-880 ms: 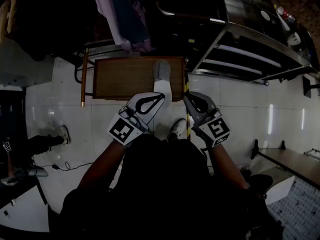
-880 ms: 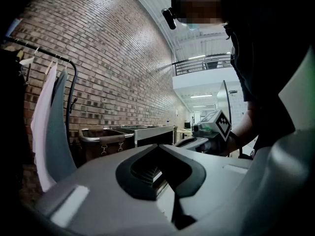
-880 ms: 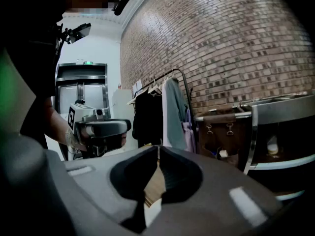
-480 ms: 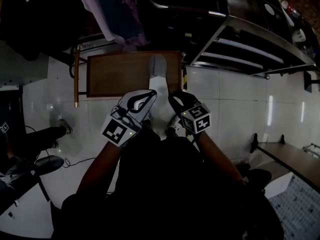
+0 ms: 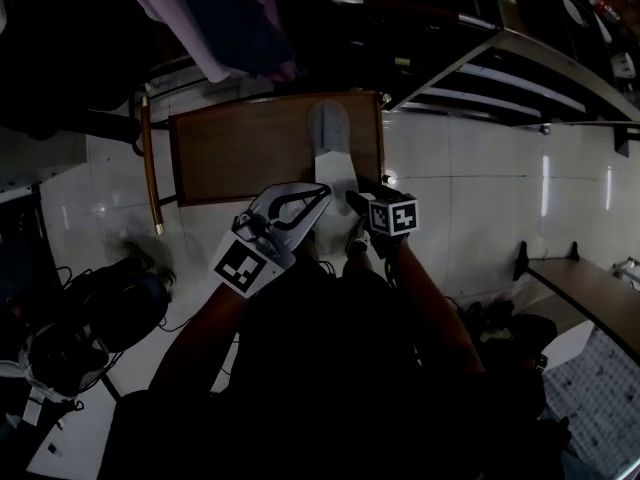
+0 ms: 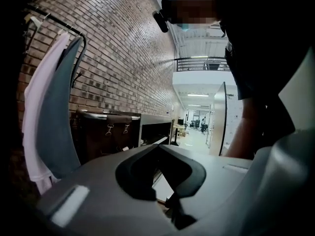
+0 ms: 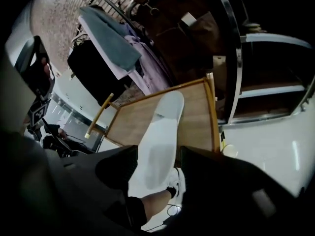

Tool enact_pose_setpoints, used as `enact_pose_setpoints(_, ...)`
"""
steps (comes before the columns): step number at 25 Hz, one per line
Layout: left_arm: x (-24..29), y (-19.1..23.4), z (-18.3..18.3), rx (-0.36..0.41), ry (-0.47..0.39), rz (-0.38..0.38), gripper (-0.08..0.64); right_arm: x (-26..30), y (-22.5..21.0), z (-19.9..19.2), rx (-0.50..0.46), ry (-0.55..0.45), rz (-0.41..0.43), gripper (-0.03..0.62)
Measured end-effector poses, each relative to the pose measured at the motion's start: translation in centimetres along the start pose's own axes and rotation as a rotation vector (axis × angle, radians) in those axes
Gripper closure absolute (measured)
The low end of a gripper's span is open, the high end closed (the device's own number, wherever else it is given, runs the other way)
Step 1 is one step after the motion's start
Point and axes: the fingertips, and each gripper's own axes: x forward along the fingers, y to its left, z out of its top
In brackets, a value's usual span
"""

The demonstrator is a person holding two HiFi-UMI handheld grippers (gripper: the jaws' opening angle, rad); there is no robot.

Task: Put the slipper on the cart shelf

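A white slipper [image 5: 330, 153] hangs sole-up over a brown wooden table [image 5: 240, 148]. My right gripper [image 5: 352, 196] is shut on its near end. In the right gripper view the slipper [image 7: 160, 136] runs away from me between the two dark jaws of the right gripper [image 7: 157, 167], which touch it on both sides. Just left of the slipper my left gripper [image 5: 322, 192] is shut and holds nothing. In its own view the left gripper [image 6: 158, 147] points at a brick wall. The metal cart [image 5: 520, 78] with its shelves stands at the upper right, and in the right gripper view the cart [image 7: 266, 97] lies beyond the table.
Clothes [image 5: 220, 18] hang from a rack behind the table. Dark bags and cables [image 5: 100, 308] lie on the white floor at the left. A low bench [image 5: 590, 293] stands at the right. My foot in a white shoe [image 5: 355, 243] is below the grippers.
My right gripper has moved left, close under the slipper's near end, and its marker cube has turned. The left gripper has kept its place beside the slipper.
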Motion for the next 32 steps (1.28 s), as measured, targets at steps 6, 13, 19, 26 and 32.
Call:
enact_pose_setpoints(6, 0.3, 1.5, -1.1, -0.018, 0.016, -0.043, 0.557, 3.3, -1.1, -0.9, 0.055, 0.04, -0.009, 0.333)
enact_pose_setpoints(13, 1.2, 2.4, -2.0, -0.026, 0.027, -0.073, 0.557, 6.0, -1.7, -1.5, 0.158, 0.062, 0.048, 0.333)
enact_pose_setpoints(19, 1.2, 2.9, -2.5, -0.037, 0.034, -0.075, 0.557, 7.3, -0.3, -1.7, 0.223, 0.093, 0.146, 0.334)
enact_pose_setpoints(26, 0.2, 3.5, -3.7, -0.067, 0.06, -0.048, 0.557, 8.5, 1.3, -1.6, 0.263, 0.106, 0.233, 0.453)
enact_pose_setpoints(32, -1.1, 3.7, -4.5, -0.085, 0.061, -0.013, 0.557, 7.0, 3.2, 0.7, 0.347, -0.001, 0.35, 0.525)
